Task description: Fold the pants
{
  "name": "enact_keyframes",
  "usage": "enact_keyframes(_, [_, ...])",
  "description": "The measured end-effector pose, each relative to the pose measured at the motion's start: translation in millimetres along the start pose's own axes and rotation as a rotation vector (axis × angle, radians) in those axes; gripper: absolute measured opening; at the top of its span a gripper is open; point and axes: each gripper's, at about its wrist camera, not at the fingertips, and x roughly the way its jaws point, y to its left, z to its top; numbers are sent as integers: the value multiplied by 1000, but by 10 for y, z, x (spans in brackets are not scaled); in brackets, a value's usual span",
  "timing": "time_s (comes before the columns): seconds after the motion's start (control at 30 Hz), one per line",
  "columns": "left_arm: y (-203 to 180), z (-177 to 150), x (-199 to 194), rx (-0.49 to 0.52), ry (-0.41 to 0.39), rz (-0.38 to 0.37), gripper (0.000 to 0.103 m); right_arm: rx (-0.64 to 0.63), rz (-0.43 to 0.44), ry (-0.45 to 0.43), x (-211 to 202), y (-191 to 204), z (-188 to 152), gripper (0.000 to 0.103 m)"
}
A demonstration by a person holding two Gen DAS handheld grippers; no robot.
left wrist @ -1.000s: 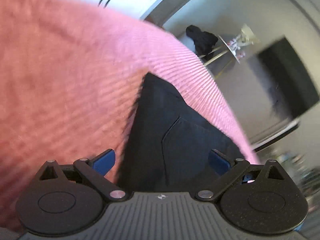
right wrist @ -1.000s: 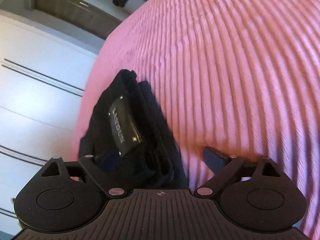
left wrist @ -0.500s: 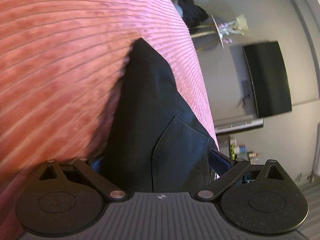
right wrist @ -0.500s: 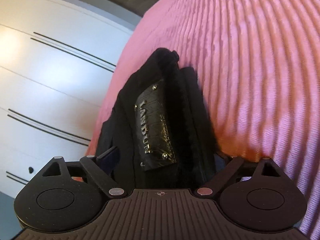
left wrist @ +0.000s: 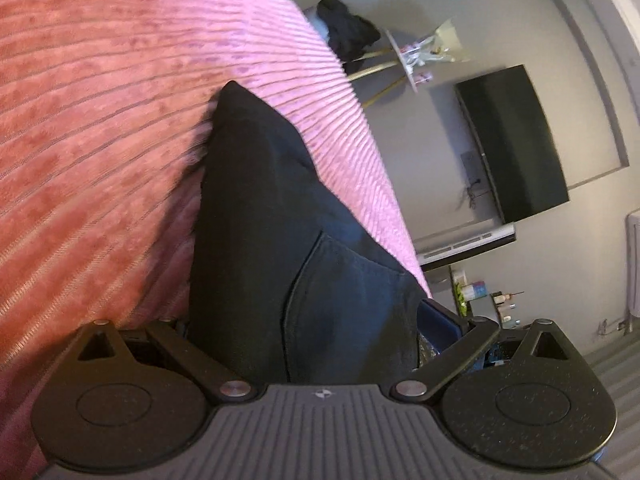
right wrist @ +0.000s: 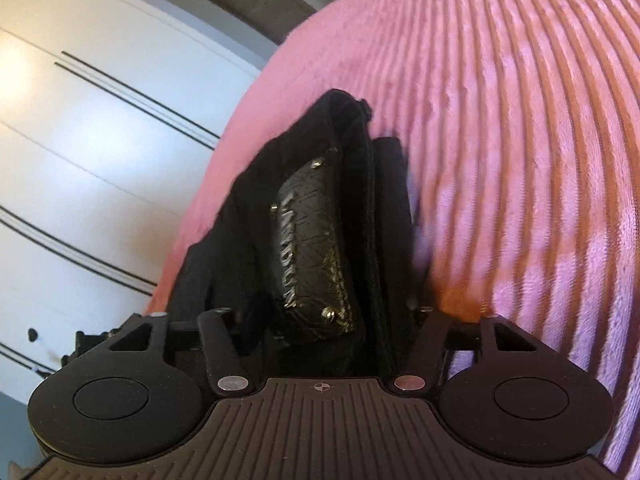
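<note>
Black pants [right wrist: 352, 240] on pink ribbed bedcover [right wrist: 520, 120]: right gripper [right wrist: 320, 320], jaws just narrowed onto the patch-bearing waistband bundle, apparently securing it; left gripper [left wrist: 312, 320] straddles the pocket end, grip unclear.

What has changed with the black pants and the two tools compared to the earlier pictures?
The right tool has just been closing around the waistband of the black pants, at the leather patch. The left tool has moved in over the pocket end. The pants stay on the pink blanket.
</note>
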Motion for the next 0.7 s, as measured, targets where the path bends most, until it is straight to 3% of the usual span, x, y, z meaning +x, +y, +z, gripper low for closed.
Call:
enact_keyframes(0.2, [-316, -38, -147, 106, -47, -30, 99, -54, 57, -46, -28, 448, 93, 53])
enact_keyframes(0.3, [-436, 39, -244, 125, -107, -37, 99, -74, 77, -44, 122, 636, 256, 45])
enact_keyframes(0.47, [-529, 274, -369, 157, -191, 13, 99, -139, 77, -26, 341, 889, 575, 42])
enact_keyframes(0.57, [-485, 447, -337, 174, -176, 133, 99, -146, -23, -40, 459, 923, 743, 63])
enact_keyframes(0.63, [-363, 536, -387, 147, -161, 319, 99, -143, -128, -122, 365, 846, 768, 66])
enact_keyframes(0.7, [-294, 482, -568, 156, -218, 442, 99, -142, -127, -162, 219, 816, 651, 69])
